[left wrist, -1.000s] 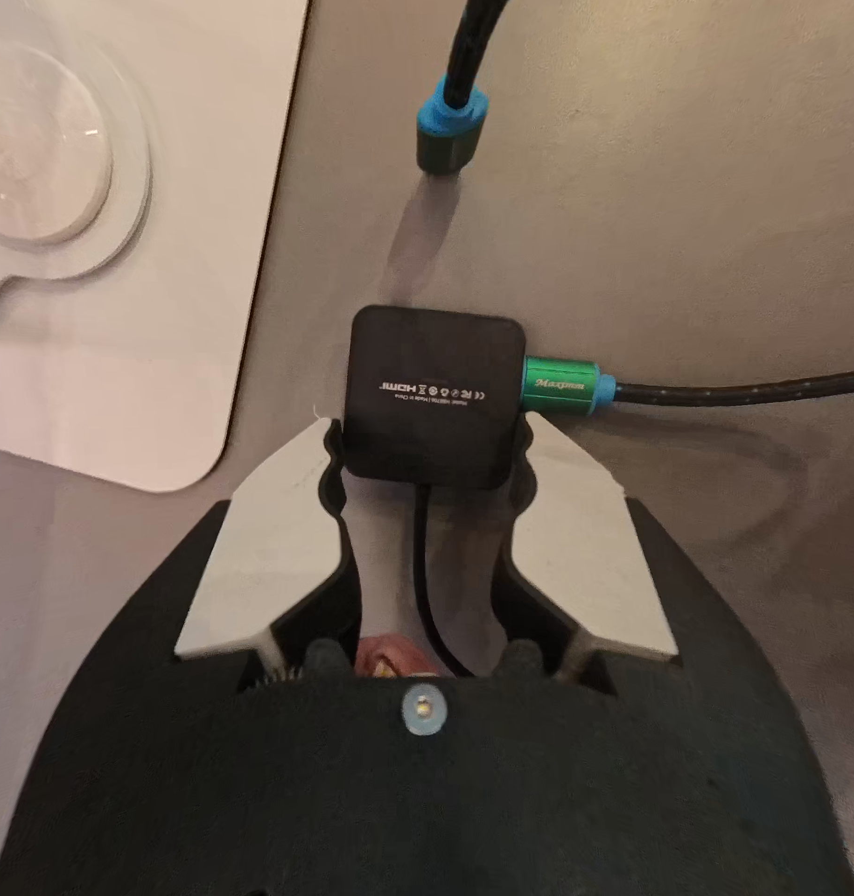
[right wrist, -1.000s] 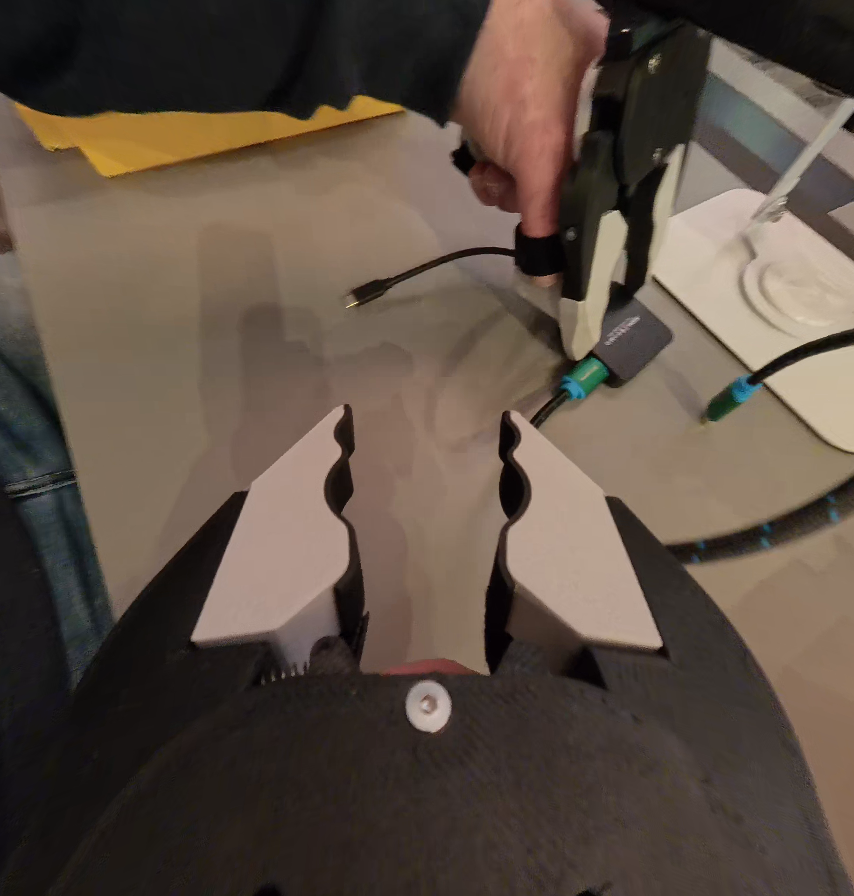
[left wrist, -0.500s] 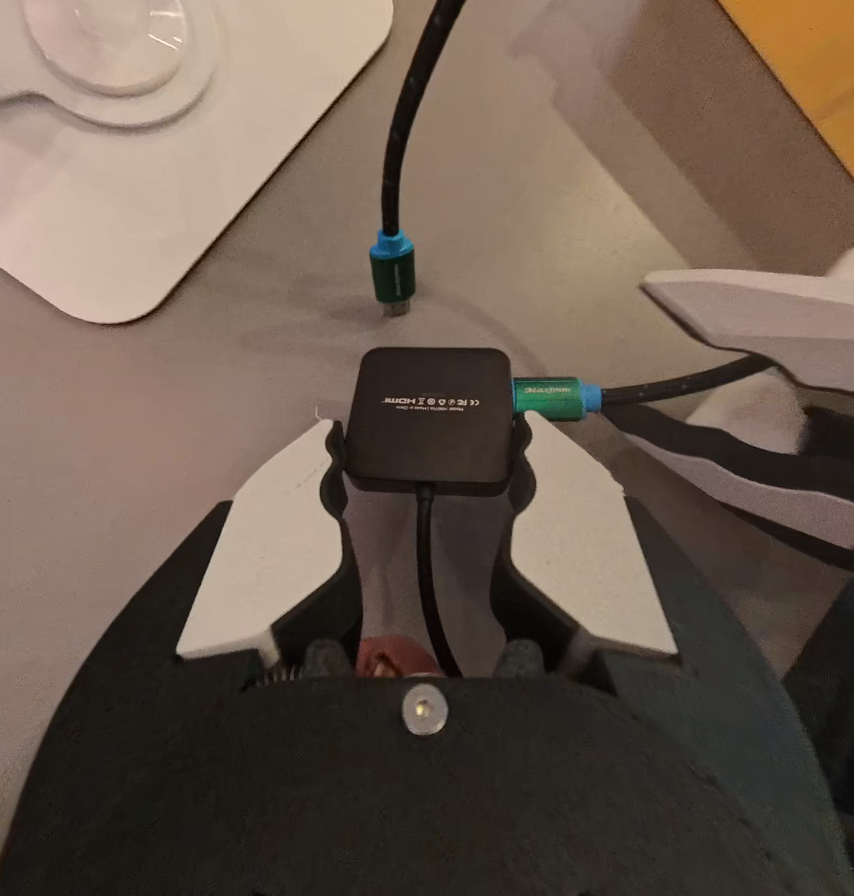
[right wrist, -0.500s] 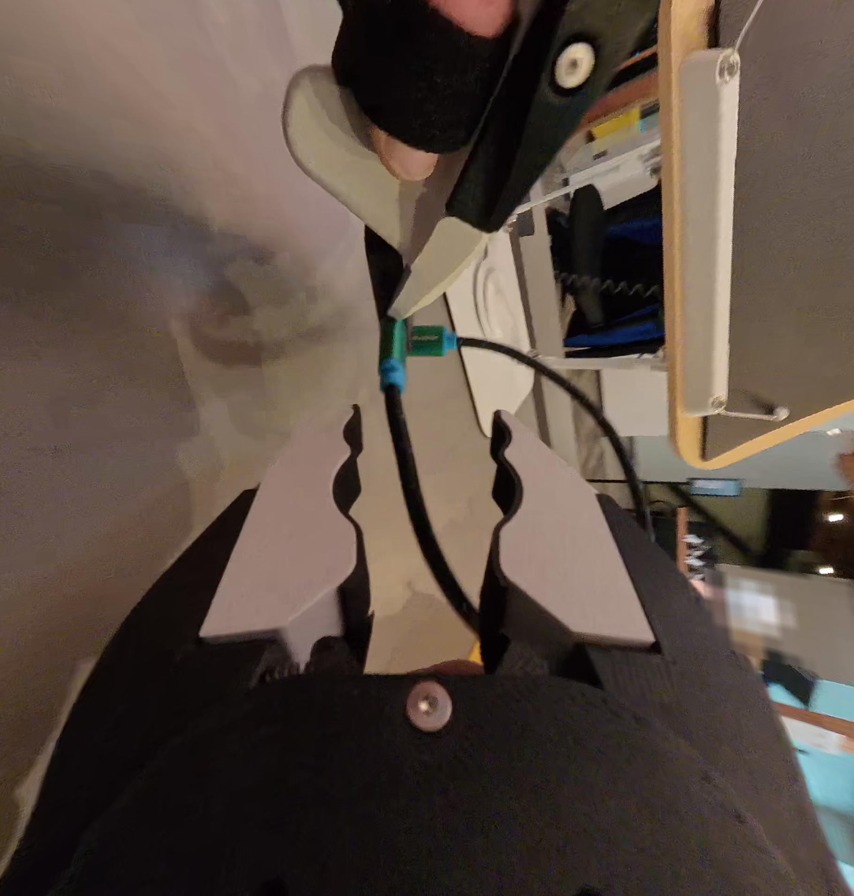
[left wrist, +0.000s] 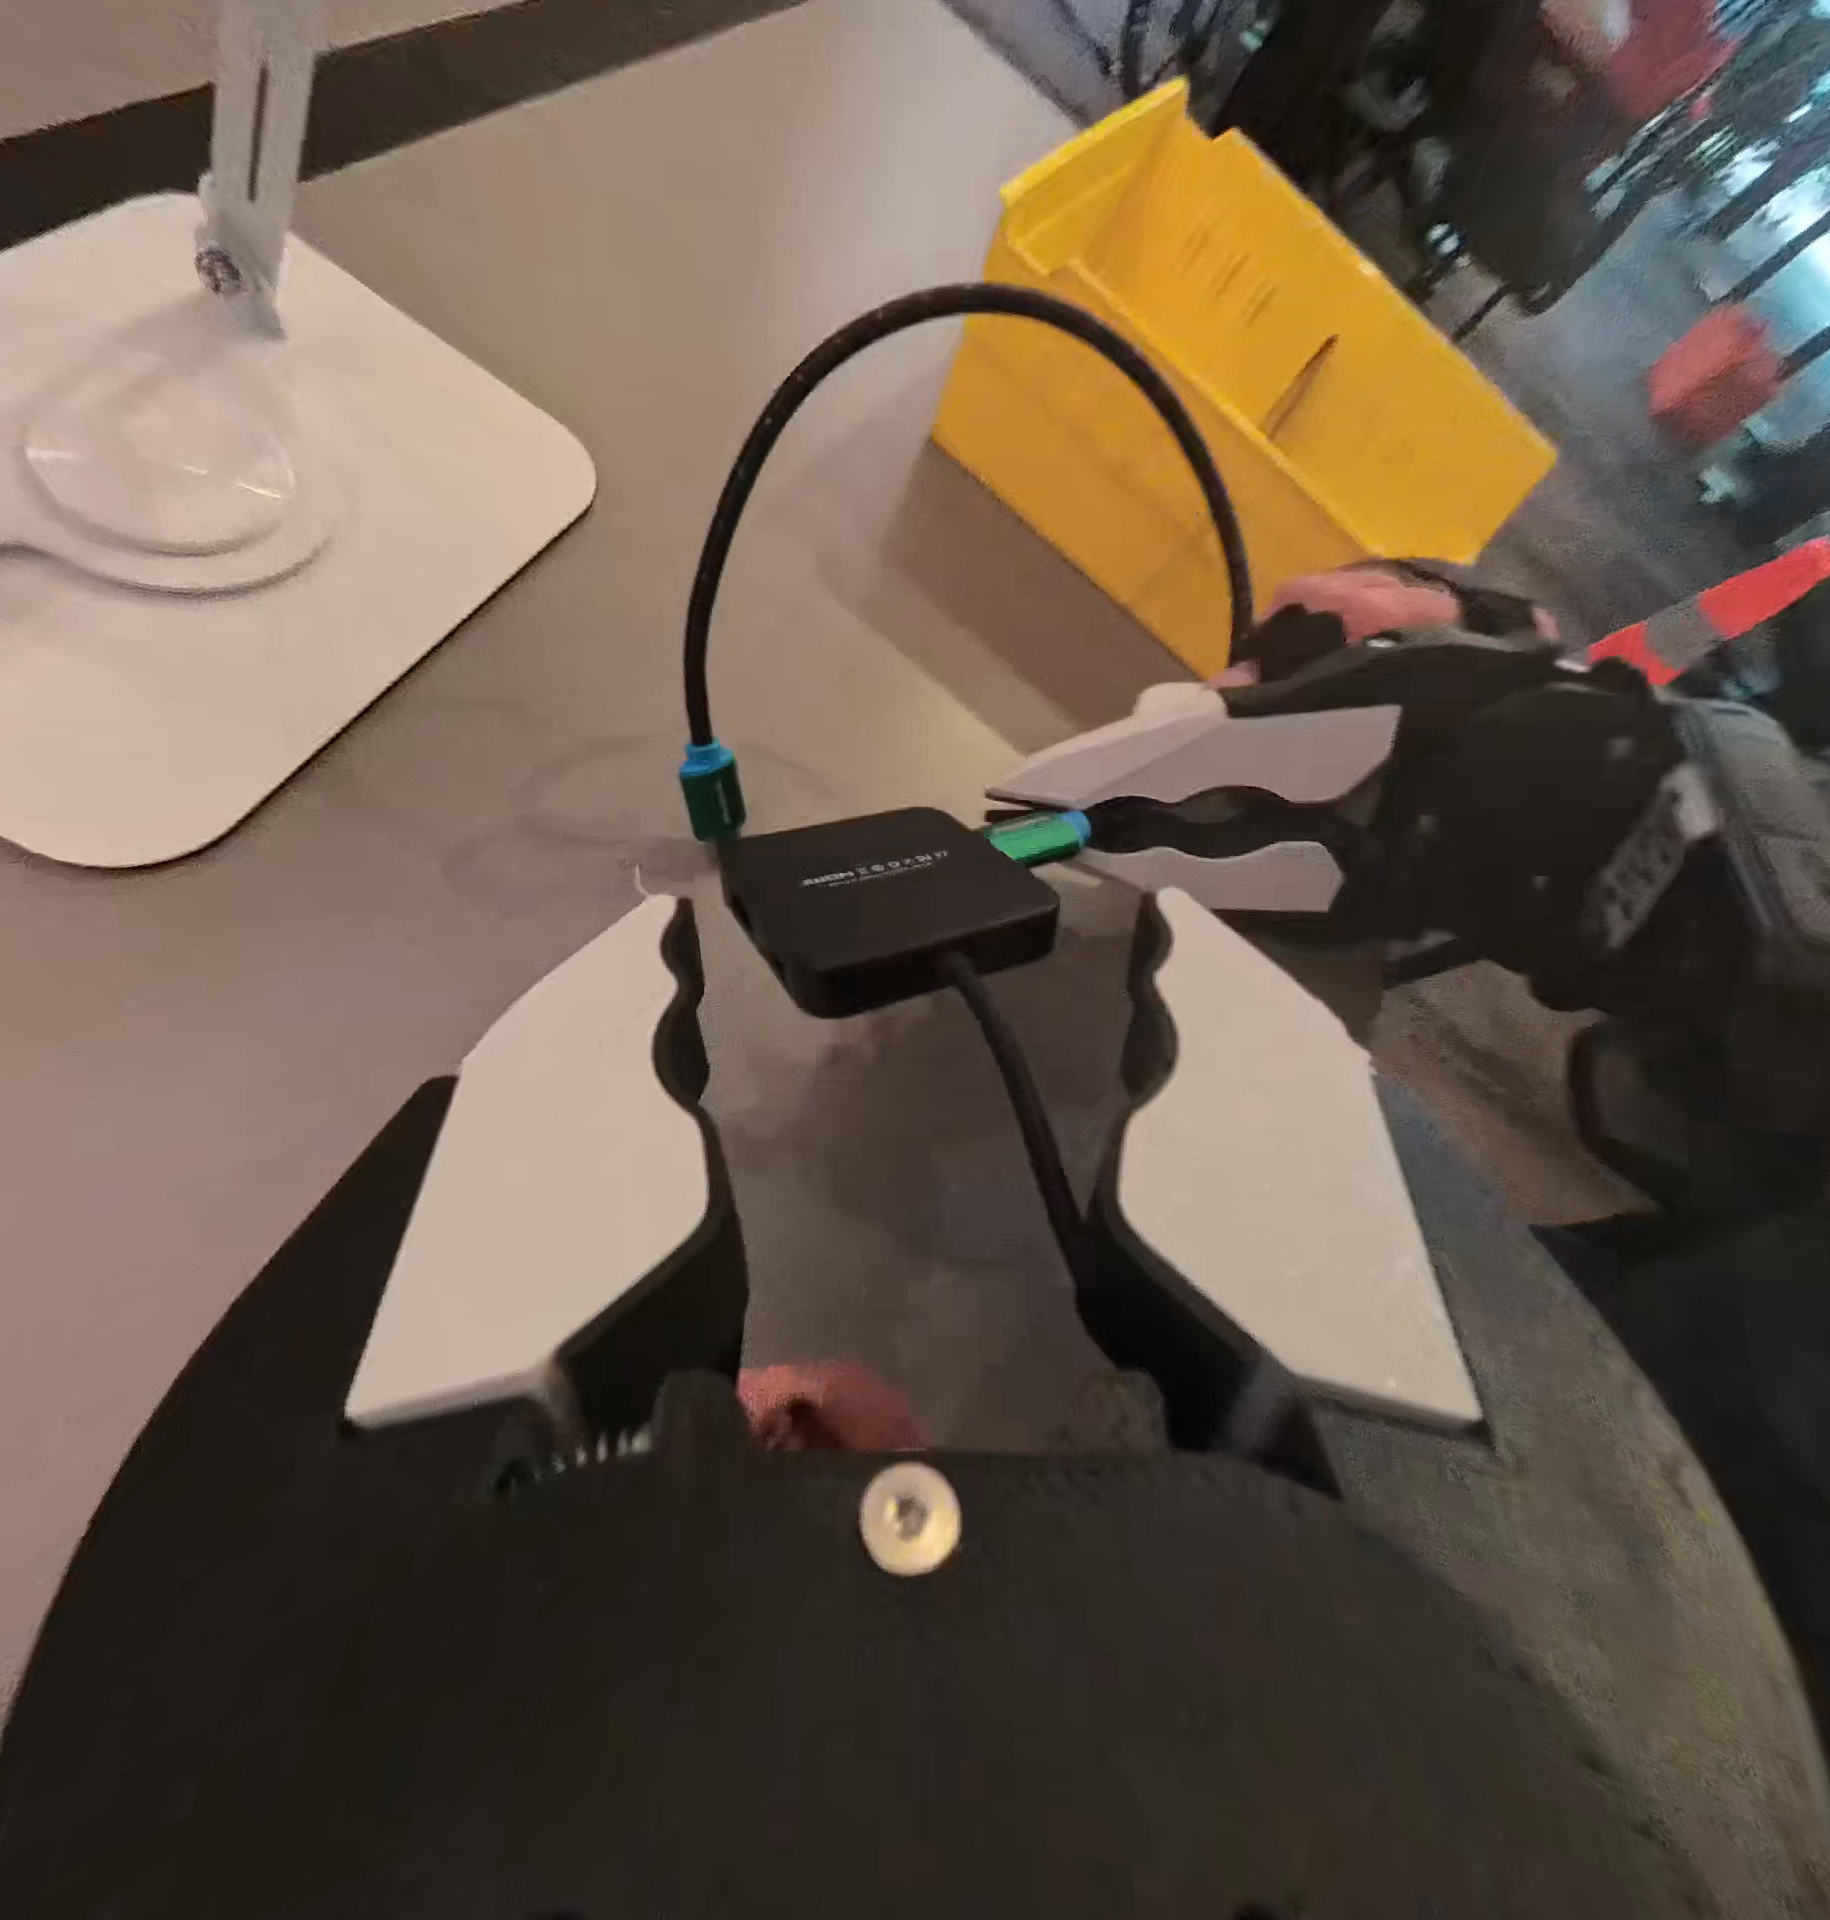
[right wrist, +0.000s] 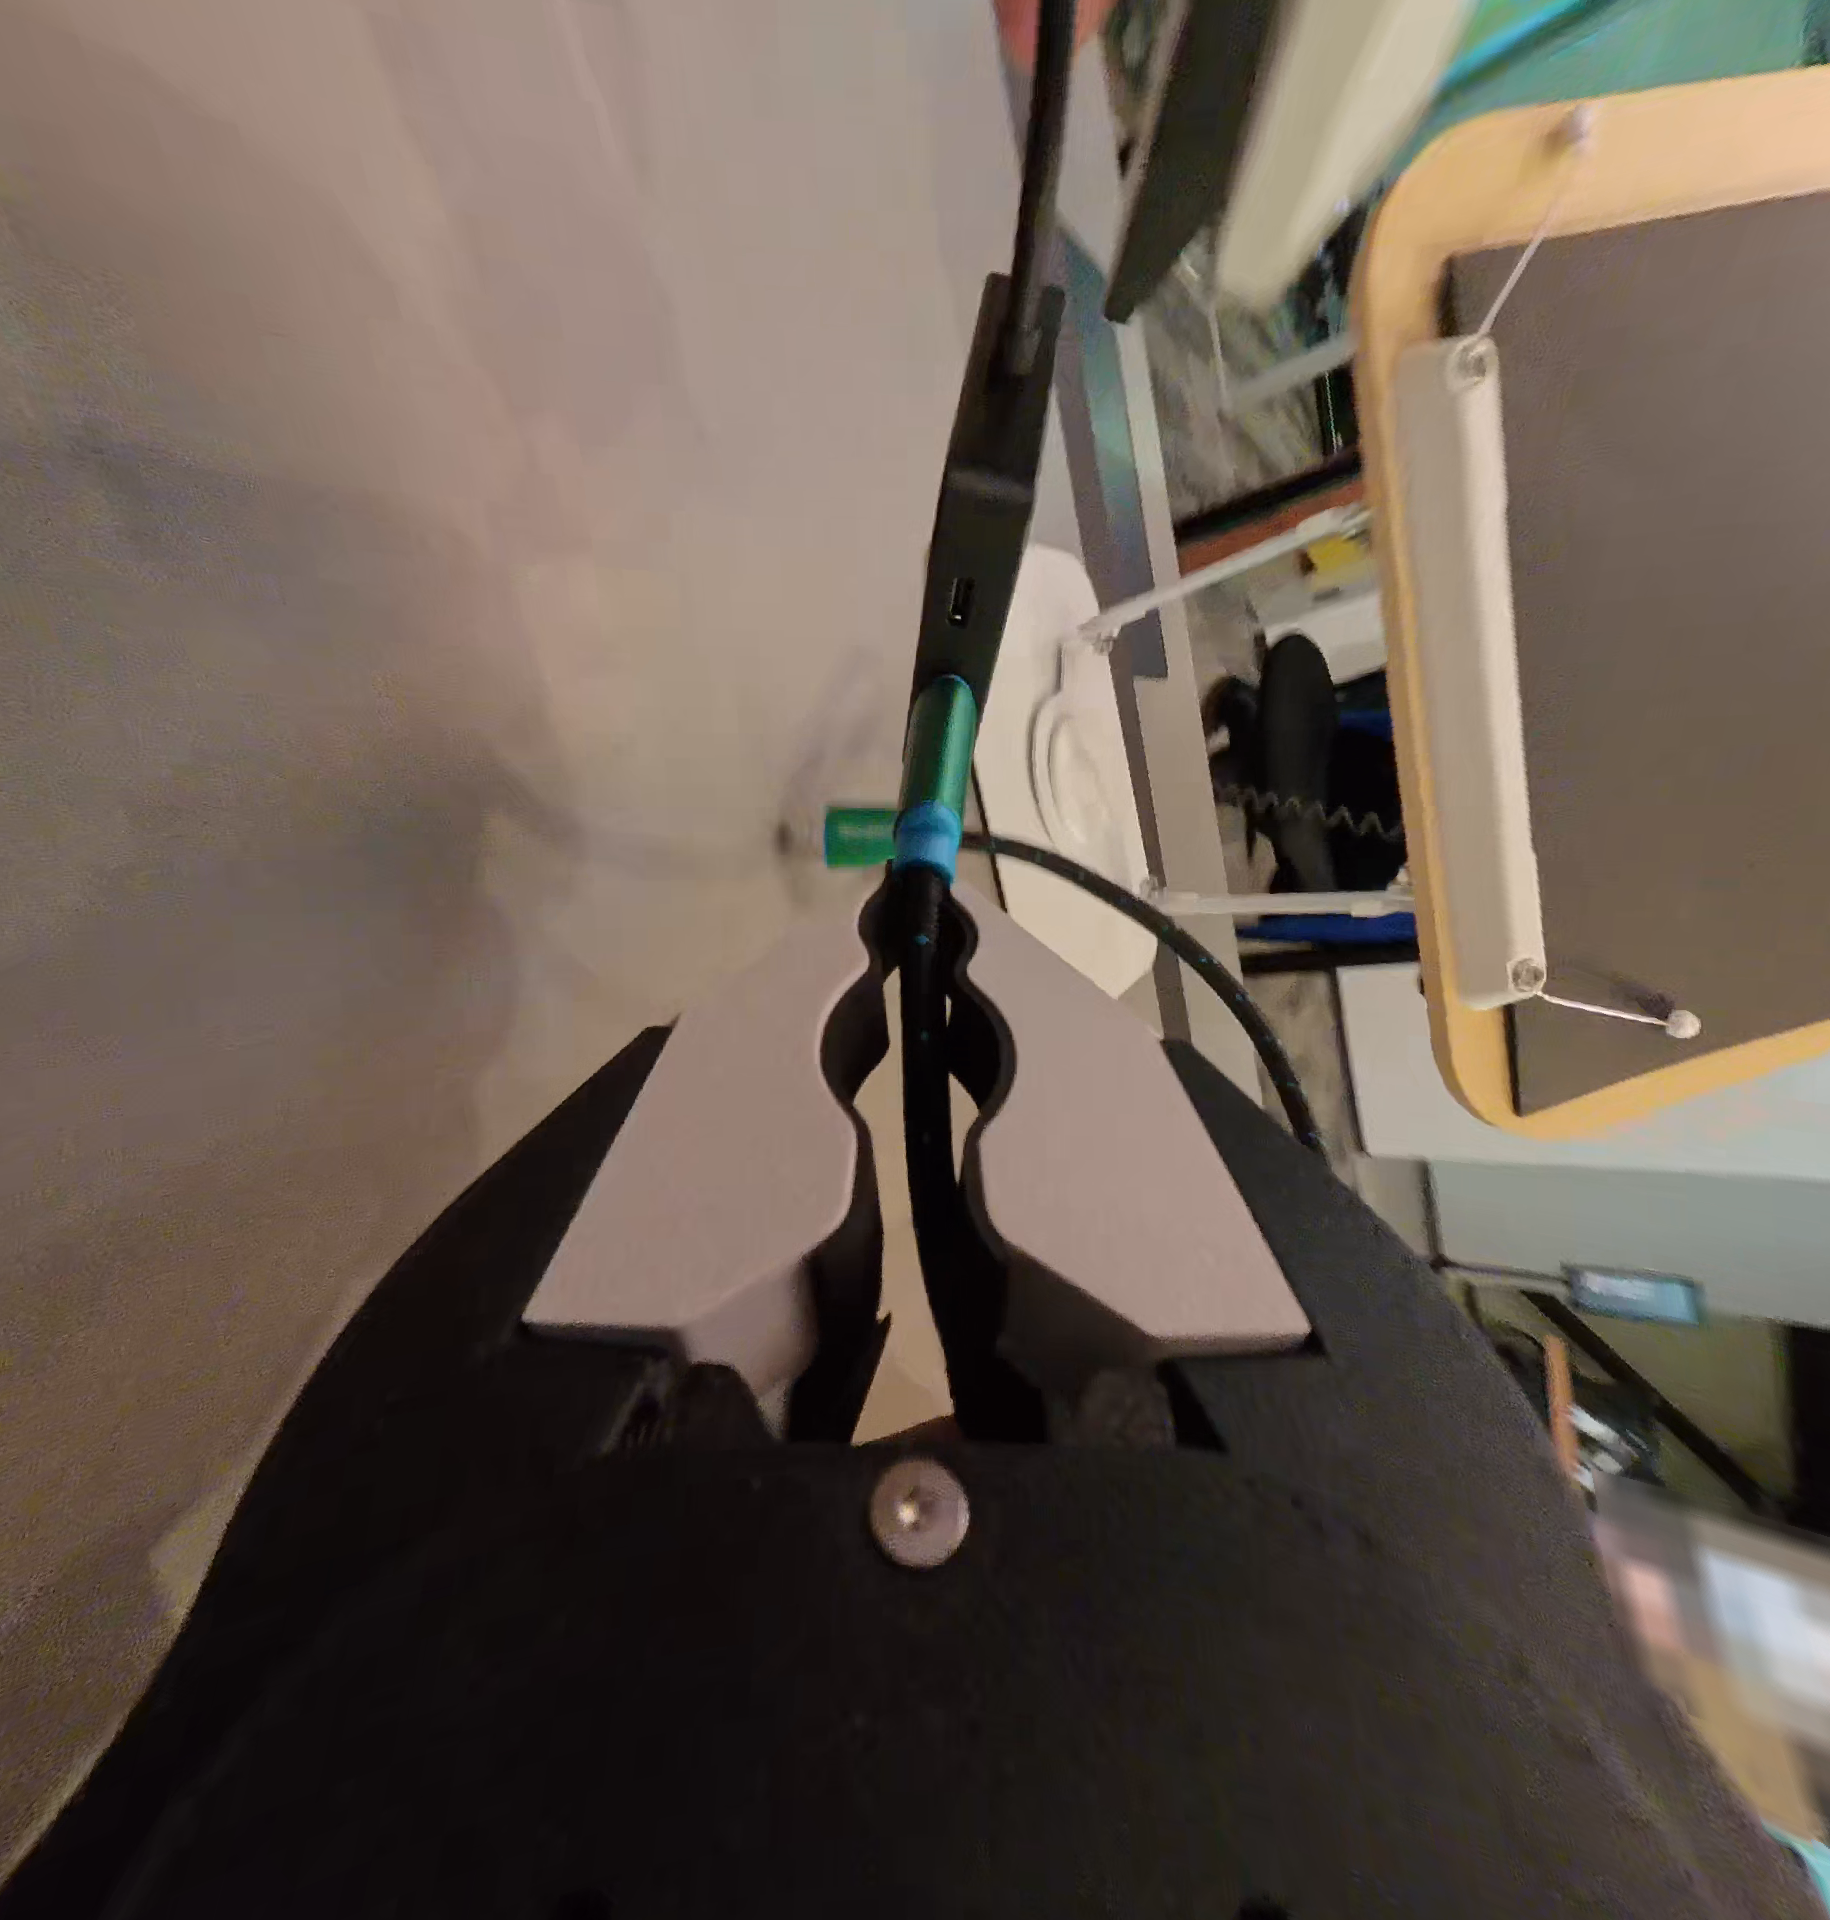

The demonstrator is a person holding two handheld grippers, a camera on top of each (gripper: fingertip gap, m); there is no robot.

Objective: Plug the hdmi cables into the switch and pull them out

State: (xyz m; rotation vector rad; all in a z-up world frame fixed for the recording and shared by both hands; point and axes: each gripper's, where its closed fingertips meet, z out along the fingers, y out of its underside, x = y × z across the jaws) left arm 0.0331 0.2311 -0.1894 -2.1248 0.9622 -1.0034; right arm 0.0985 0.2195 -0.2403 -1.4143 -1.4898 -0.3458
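The black hdmi switch (left wrist: 890, 904) sits on the grey table just ahead of my left gripper (left wrist: 916, 912), which is open and touches nothing. The switch's own lead (left wrist: 1015, 1081) runs back between my left fingers. A green hdmi plug (left wrist: 1036, 836) sits in the switch's right side. My right gripper (right wrist: 916, 920) is shut on that plug's black cable (right wrist: 926, 1091), right behind the blue collar of the plug (right wrist: 937, 748); it also shows in the left wrist view (left wrist: 1056, 831). A second green plug (left wrist: 713, 795) stands by the switch's far left corner; I cannot tell whether it is plugged in.
A white stand base (left wrist: 215, 644) lies at the left. A yellow bin (left wrist: 1233, 343) stands at the back right near the table's edge. The second cable (left wrist: 890, 343) arches above the switch. A wood-framed dark panel (right wrist: 1617, 623) is beyond the table in the right wrist view. Some 10 centimeters of space lies between my two pairs of fingers.
My left gripper has opened and let go of the switch. My right gripper has moved in along the cable and shut on it behind the plugged-in plug.
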